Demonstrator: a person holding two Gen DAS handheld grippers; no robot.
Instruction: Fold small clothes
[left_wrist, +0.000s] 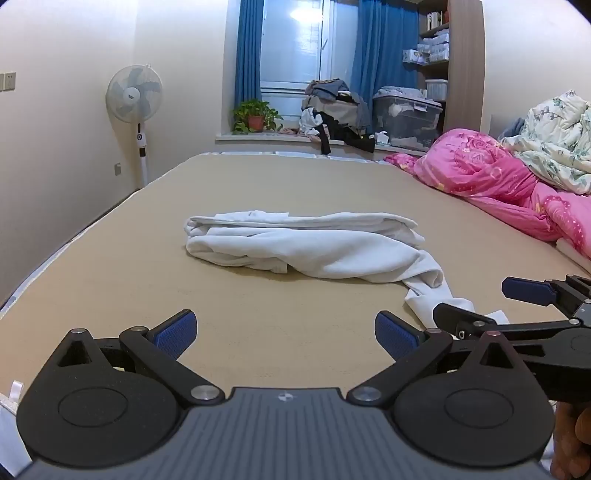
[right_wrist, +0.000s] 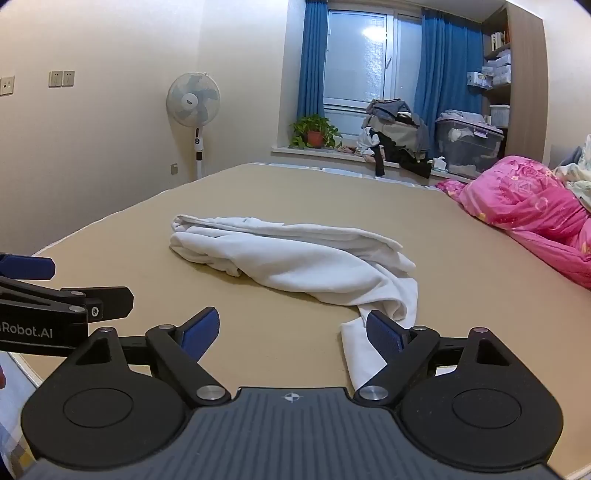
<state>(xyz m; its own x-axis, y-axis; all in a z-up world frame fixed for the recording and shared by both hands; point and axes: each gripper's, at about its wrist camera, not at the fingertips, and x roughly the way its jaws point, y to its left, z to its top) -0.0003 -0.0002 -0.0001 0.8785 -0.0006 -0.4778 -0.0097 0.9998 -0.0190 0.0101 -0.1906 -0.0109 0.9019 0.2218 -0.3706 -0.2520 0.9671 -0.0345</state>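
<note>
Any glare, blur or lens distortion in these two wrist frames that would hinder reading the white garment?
Left wrist view: sharp, fisheye bends the bed edge, lamp glare on the window, white garment evenly lit. Right wrist view: same bending, glare on glass, garment clear, soft shadows only.

A white garment lay bunched on the tan bed, well out from the edges. It was loosely gathered into a long, low heap running left to right — several soft layers stacked unevenly, the upper edge flattened into a thin flap. From its right end a narrow strip of cloth trailed toward the near edge of the bed, flat and slightly twisted. The fabric looked plain, thick and creased — no print could be made out.
</note>
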